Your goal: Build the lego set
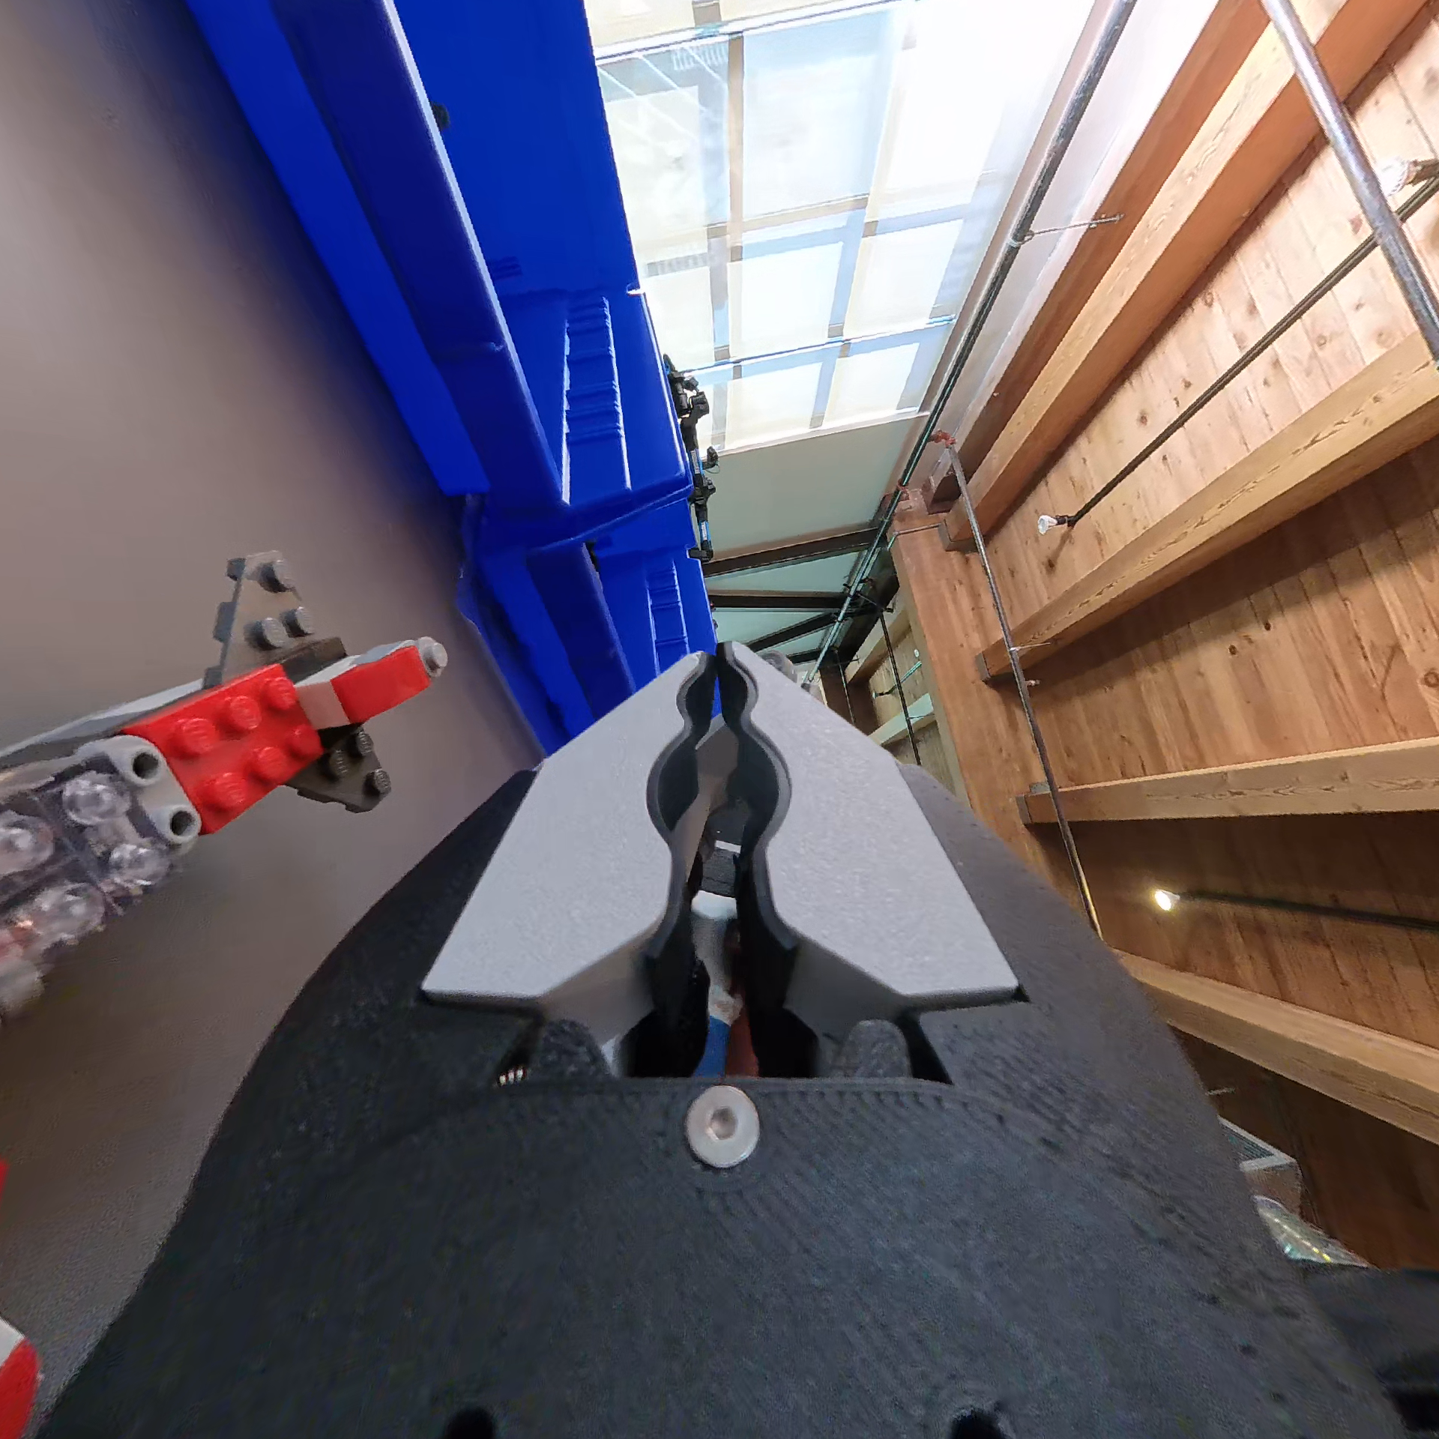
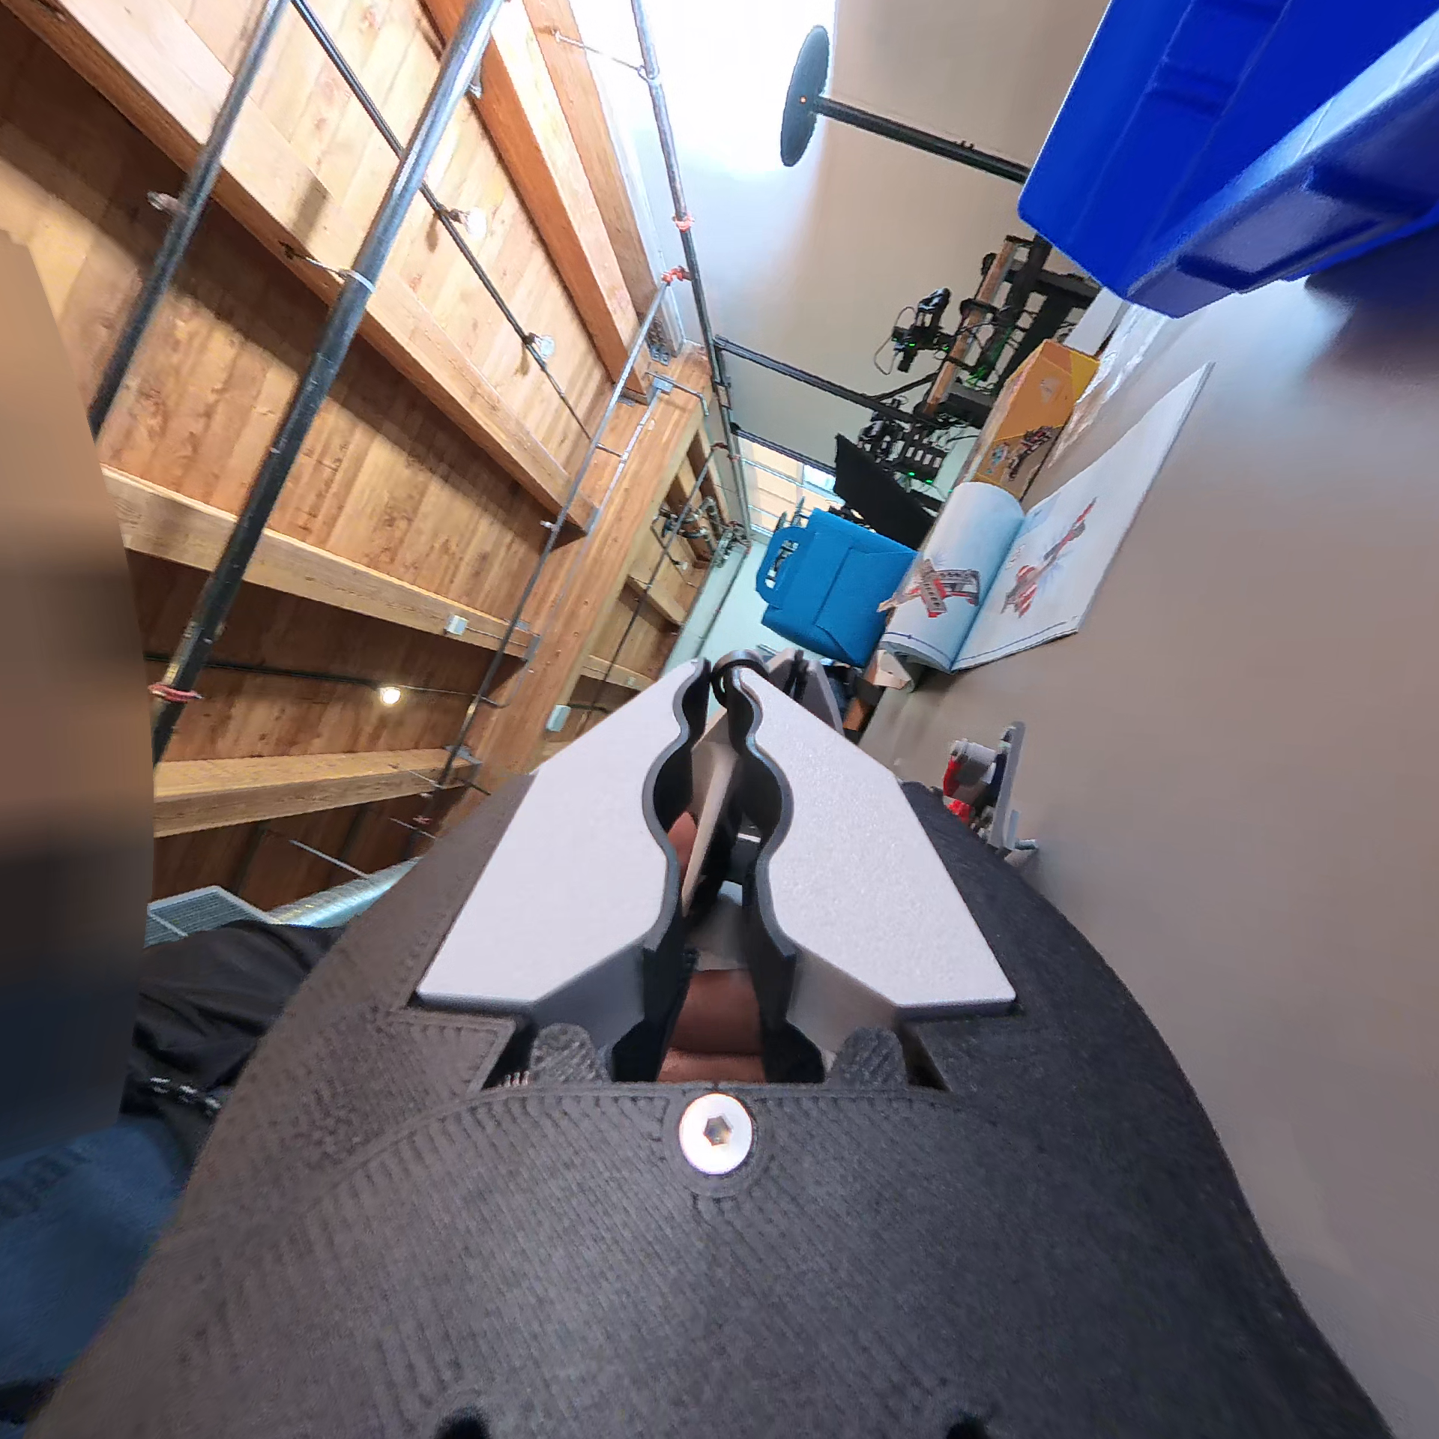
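Observation:
My left gripper [image 1: 718, 656] is shut and looks empty, tilted up off the grey table [image 1: 156, 350]. To its left a partly built lego model [image 1: 233, 732] of red, grey and clear bricks reaches in from the left edge, apart from the fingers. My right gripper [image 2: 724, 670] is shut, and a small black curved piece [image 2: 738, 663] shows at its tips. A red and grey lego part [image 2: 983, 782] lies on the table [image 2: 1246, 740] to its right.
Blue bins [image 1: 483, 327] stand on the table behind the model, and one [image 2: 1246, 140] shows at upper right. An open instruction booklet [image 2: 1043, 561] and a yellow box [image 2: 1028, 413] lie farther along. A blue chair [image 2: 837, 592] and wooden ceiling beams [image 1: 1168, 545] lie beyond. Only a small space, under 4 cm, lies between the two pairs of fingers.

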